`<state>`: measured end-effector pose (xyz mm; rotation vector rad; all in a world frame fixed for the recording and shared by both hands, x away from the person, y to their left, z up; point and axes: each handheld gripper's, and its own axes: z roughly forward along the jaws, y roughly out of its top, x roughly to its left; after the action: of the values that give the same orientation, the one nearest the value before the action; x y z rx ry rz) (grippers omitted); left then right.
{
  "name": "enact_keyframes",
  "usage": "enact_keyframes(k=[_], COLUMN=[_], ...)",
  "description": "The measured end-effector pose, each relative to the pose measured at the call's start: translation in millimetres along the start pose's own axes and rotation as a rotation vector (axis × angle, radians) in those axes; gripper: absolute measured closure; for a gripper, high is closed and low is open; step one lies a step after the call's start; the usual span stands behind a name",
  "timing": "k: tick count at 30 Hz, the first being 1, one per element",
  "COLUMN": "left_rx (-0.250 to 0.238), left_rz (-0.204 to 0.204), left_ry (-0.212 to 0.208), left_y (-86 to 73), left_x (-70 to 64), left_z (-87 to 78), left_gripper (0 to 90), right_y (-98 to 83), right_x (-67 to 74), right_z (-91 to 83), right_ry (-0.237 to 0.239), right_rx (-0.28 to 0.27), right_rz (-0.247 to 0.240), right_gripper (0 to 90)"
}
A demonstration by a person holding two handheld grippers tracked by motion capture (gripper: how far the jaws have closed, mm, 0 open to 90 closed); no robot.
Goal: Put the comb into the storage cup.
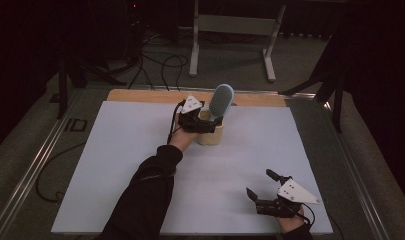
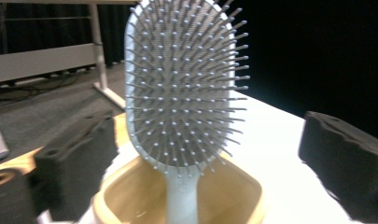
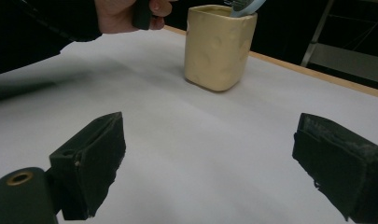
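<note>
Meanwhile, the left tool [image 1: 206, 120] is held level at the cream cup [image 1: 210, 134], jaws spread wide around the upright pale-blue hairbrush [image 1: 221, 102] standing inside; the right tool [image 1: 262, 186] is rested open on the table [image 1: 115, 165]

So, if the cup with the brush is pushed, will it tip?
Probably it could: the brush rises high above the cup and leans sideways, making it top-heavy. The cup looks squat with a broad base, so a low push may just slide it.

hidden: handle end of the pale blue oval plastic hairbrush [image 2: 184, 88], down in the cream squarish cup [image 2: 233, 196] | cut off: cup base, left gripper view; brush head, right gripper view [image 3: 245, 7] | blurred: nearest bristles
</note>
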<state>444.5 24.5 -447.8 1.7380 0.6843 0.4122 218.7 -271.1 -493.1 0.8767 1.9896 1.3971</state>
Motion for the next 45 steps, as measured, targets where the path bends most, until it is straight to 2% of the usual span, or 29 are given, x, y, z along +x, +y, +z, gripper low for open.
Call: enact_keyframes(k=[6,12,17,18,20,22,26,32,38,45], left_rx=[0.023,0.061,0.069,0.077,0.078,0.089,0.100,0.114,0.125,0.127], left_rz=[0.021,0.015,0.011,0.000,0.003,-0.005,-0.009,0.004,0.005,0.000], left_ry=[-0.026,-0.073,-0.084,-0.103,-0.111,-0.145,-0.165,-0.194,-0.209,-0.194], left_y=[1.1,4.3,6.2,7.1,7.3,8.3,9.7,14.6,16.3,12.6], left_x=[-3.4,-3.5,-2.8,-2.1,-2.0,-1.9,-2.0,-3.5,-1.7,5.3], left_z=[-0.9,-3.0,-5.4,-6.4,-7.3,-9.8,-12.8,-23.5,-34.9,-50.6], left_gripper=[0.0,0.0,0.0,0.0,0.0,0.0,0.0,0.0,0.0,0.0], right_y=[-0.1,-0.2,-0.3,-0.4,-0.6,-0.8,-0.9,-0.8,-0.8,-0.5], right_x=[-0.5,-0.4,-0.4,-0.6,-0.6,-0.9,-0.7,-0.1,0.3,0.9], right_z=[-0.2,0.1,0.2,0.1,0.3,0.3,0.7,1.1,1.1,1.1], right_ry=[-0.003,-0.003,-0.004,-0.006,-0.006,-0.006,-0.006,-0.006,-0.006,-0.008], right_rx=[-0.002,0.000,0.000,0.001,0.001,0.001,0.000,0.001,0.003,0.007], right_rz=[0.001,-0.001,0.003,0.003,0.003,0.005,0.003,0.003,0.004,0.002], right_gripper=[9.5,9.5,9.5,9.5,9.5,9.4,9.5,9.5,9.5,9.5])
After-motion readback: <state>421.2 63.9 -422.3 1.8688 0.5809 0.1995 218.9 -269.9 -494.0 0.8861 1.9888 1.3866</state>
